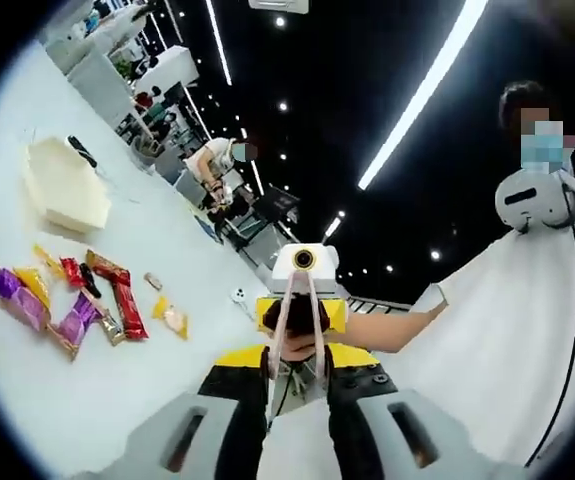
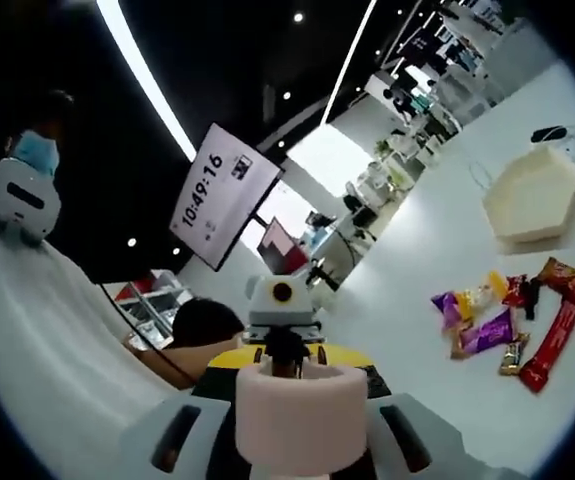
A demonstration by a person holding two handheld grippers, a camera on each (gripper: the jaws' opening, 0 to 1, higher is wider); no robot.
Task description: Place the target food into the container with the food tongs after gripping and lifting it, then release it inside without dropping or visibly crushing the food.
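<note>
Left tool point(image 1: 297, 405): jaws set wide, closed on a white piece point(image 1: 297, 450) that fills the gap betw. them. What the piece is cannot be told. Ahead of it, two thin pale arms point(image 1: 285, 325), prob. the food tongs, run up the centre of the left gripper view and meet at the top. Long axis lies along the tool's own line, pointing at the right tool. Whether the arms join the white piece cannot be told.

Right tool point(image 2: 302, 400): jaws closed on a pale pink cylinder point(image 2: 302, 420), flat end up. It touches both jaws.

The two tools face each other, off the counter point(image 1: 117, 400).

Food: wrapped snacks point(image 1: 77, 300) lie in a loose group on the counter, not gripped. The red bar point(image 1: 125, 300) lies flat, long axis slanting across the group.

Container point(image 1: 62, 185): a pale angular tray, beyond the snacks, apart from them.

View diffs: left gripper view gives the thin arms and a person's white sleeve point(image 1: 527, 330). Right gripper view gives a screen reading 10:49:16 point(image 2: 222, 195).
</note>
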